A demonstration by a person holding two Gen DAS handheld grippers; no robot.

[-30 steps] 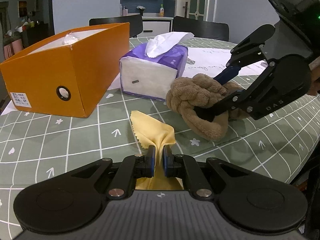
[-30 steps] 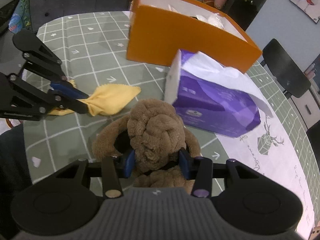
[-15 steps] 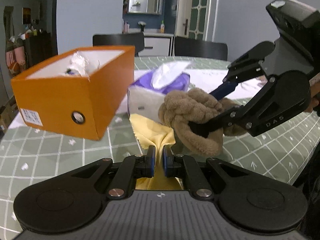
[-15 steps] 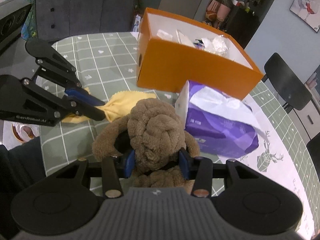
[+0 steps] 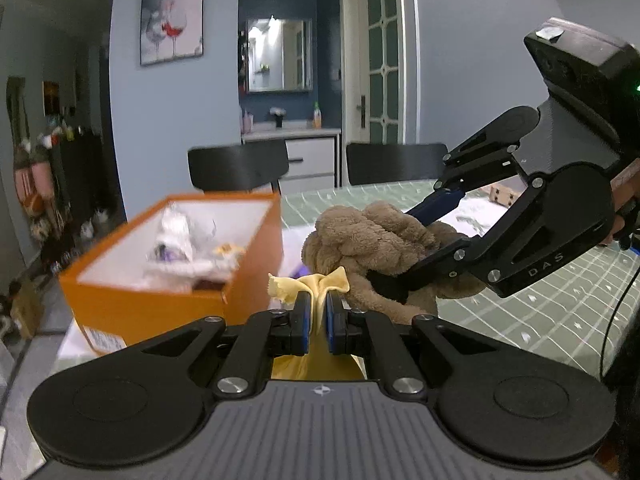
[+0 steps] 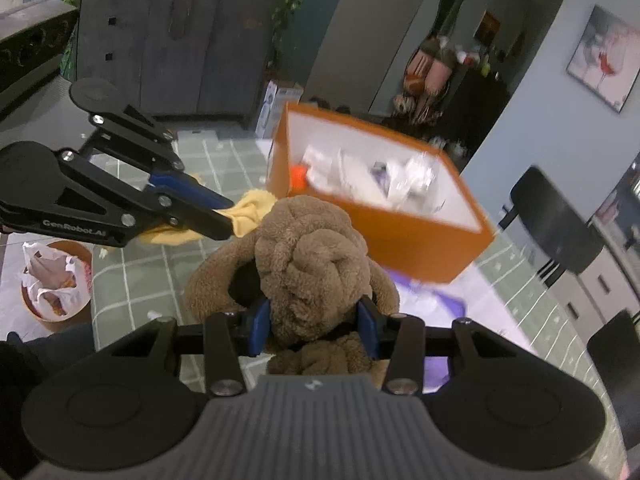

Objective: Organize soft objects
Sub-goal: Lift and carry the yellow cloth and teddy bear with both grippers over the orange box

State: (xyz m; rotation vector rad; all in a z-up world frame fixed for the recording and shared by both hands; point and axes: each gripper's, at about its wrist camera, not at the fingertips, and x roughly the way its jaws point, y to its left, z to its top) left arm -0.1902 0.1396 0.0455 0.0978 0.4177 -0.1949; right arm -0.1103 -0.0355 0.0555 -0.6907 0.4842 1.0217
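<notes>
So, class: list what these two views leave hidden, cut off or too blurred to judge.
- Orange box contents: motion-blurred in both views, items unidentifiable.
- Purple tissue pack: mostly hidden behind the brown plush toy.
- Yellow cloth: lower part hidden by the left gripper.
- Box label: too blurred to read.

A counter with a green, white-gridded cloth carries a purple tissue pack, largely hidden. Two black chairs stand at its far edge. A framed wine-glass picture hangs on the blue wall. A brown bowl lined with a white bag sits low at the left.
</notes>
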